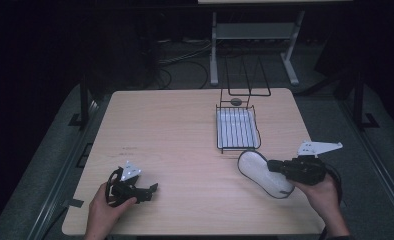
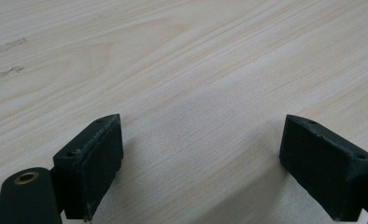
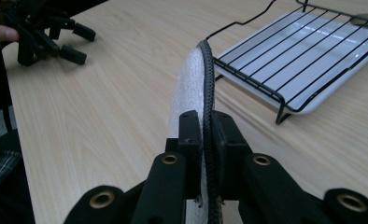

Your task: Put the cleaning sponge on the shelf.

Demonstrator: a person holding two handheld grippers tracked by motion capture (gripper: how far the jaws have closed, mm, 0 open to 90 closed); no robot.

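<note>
here a flat white oval pad with a black corded rim (image 1: 262, 171) is being pinched on edge by the right gripper (image 1: 274, 166) at lower right of the high view, just below the black wire rack over a white tray (image 1: 237, 129); being held only at the rim, it could be twisted loose. the left gripper (image 1: 152, 190) is being held spread and empty, lower left.

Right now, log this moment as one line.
right hand-held gripper: shut on white pad | left hand-held gripper: open, over table | wire rack: empty
</note>
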